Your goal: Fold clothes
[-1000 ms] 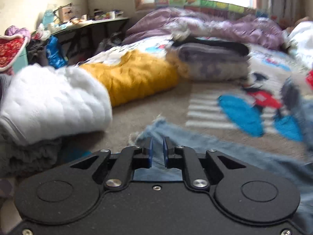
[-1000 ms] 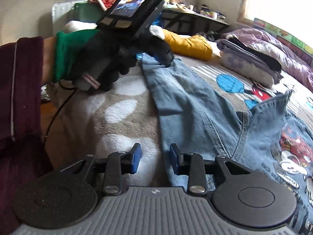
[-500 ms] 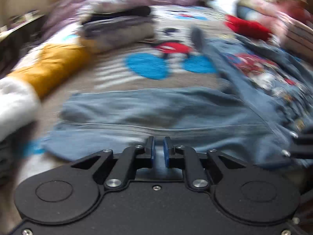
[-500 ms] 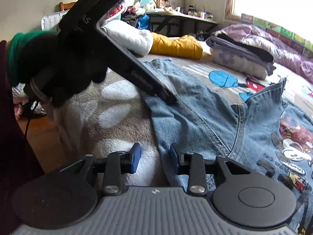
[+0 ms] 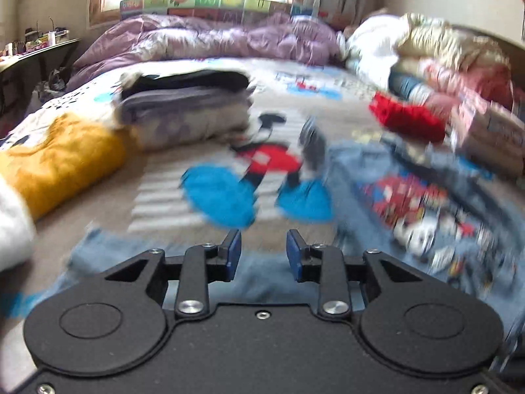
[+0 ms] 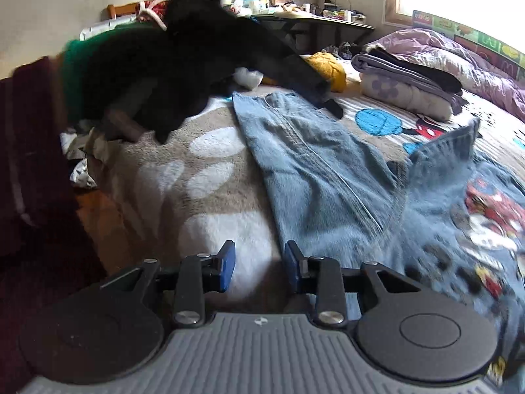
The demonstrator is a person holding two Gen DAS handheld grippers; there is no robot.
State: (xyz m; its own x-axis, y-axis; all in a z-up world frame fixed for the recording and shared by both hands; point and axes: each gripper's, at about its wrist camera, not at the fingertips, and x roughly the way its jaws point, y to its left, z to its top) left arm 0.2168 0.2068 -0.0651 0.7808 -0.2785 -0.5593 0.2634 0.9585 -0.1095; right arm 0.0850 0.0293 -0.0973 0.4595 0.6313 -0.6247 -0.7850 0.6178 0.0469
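Both the left gripper (image 5: 262, 251) and right gripper (image 6: 259, 264) hang agape, empty. The denim jacket (image 6: 328, 177) sprawls ahead: heavy, stiffish, unslippery; pinch a sleeve cuff or hem.

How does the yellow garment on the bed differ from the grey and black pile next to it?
The yellow garment is one bright, fuzzy, loosely bunched piece; the grey and black pile is several muted garments folded flat and stacked. The yellow garment lies nearer the bed's edge, the pile farther in toward the purple duvet. Both rest on the cartoon-print blanket, touching each other.
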